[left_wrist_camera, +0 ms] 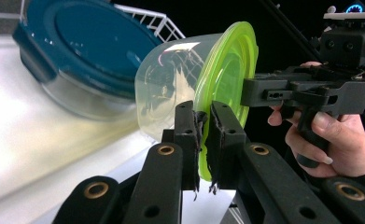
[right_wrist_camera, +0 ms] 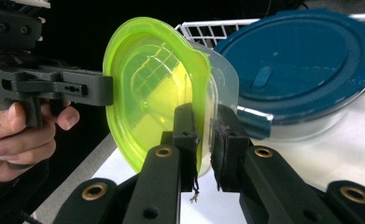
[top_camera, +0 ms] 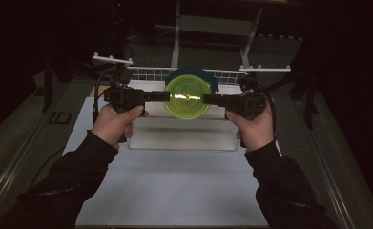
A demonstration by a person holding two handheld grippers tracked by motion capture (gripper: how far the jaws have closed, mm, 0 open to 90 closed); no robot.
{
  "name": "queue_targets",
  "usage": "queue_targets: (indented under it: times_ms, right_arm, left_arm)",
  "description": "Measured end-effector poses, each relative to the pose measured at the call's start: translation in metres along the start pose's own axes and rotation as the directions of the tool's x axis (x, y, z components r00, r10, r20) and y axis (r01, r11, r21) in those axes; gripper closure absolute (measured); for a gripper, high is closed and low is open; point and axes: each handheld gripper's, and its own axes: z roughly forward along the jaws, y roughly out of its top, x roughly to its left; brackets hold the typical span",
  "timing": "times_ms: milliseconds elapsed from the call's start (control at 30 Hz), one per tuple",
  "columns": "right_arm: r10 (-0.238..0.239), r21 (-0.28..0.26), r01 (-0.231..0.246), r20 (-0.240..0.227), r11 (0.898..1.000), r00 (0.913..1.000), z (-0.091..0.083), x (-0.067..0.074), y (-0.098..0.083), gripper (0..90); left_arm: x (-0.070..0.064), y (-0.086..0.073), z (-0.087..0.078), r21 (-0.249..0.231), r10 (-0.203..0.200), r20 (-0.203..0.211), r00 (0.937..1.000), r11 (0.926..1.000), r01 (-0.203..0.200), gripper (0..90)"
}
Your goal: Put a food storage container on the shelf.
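A clear round tub with a yellow-green lid [top_camera: 188, 97] is held on its side in the air between both grippers. My left gripper [top_camera: 161, 96] is shut on the lid's rim at its left edge, and my right gripper [top_camera: 211, 99] is shut on the rim at the opposite edge. In the left gripper view my jaws [left_wrist_camera: 203, 119] pinch the green rim [left_wrist_camera: 227, 70], with the clear tub body [left_wrist_camera: 168, 79] to their left. In the right gripper view my jaws [right_wrist_camera: 203, 121] clamp the rim, and the lid's face [right_wrist_camera: 147, 88] is turned toward the left.
A larger clear container with a dark blue lid [top_camera: 212, 78] leans in a white wire rack [top_camera: 148, 73] behind the tub. A shallow white tray [top_camera: 181, 136] lies below the held tub. White table surface [top_camera: 174, 191] stretches toward the person.
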Motion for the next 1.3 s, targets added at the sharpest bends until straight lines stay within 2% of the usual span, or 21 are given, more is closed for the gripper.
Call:
queue_targets:
  times_ms: [167,533,733,933,1067,1233,1300]
  right_arm:
    - [0.009,-0.012,-0.009,0.022,1.0,0.9997,0.002,-0.005,0.016,81.0]
    - [0.048,0.002,-0.049,0.072,0.999,0.9962,0.013,-0.02,0.038,80.8]
    - [0.074,0.013,-0.075,0.088,0.997,0.9934,0.018,-0.028,0.043,80.5]
    - [0.094,0.013,-0.095,0.085,0.995,0.992,0.019,-0.033,0.045,80.3]
    - [0.112,0.01,-0.114,0.079,0.993,0.9906,0.021,-0.036,0.048,79.6]
    - [0.139,-0.001,-0.139,0.086,0.99,0.9866,0.024,-0.042,0.052,75.1]
    - [0.147,-0.008,-0.147,0.095,0.989,0.9846,0.025,-0.044,0.053,73.8]
  left_arm:
    - [0.004,0.018,0.007,-0.005,0.001,-0.002,1.0,1.0,-0.001,82.1]
    - [0.022,0.04,0.025,-0.001,-0.046,-0.023,0.9987,0.9989,0.046,81.5]
    - [0.031,0.046,0.033,0.021,-0.08,-0.001,0.9968,0.9966,0.08,81.4]
    - [0.035,0.048,0.036,0.024,-0.085,0.009,0.9963,0.9961,0.085,81.3]
    - [0.039,0.052,0.038,0.013,-0.111,0.012,0.9938,0.9938,0.111,80.6]
    - [0.041,0.056,0.043,0.0,-0.105,0.023,0.9942,0.9944,0.105,79.3]
    - [0.044,0.057,0.045,-0.012,-0.118,0.033,0.9925,0.9929,0.118,78.3]
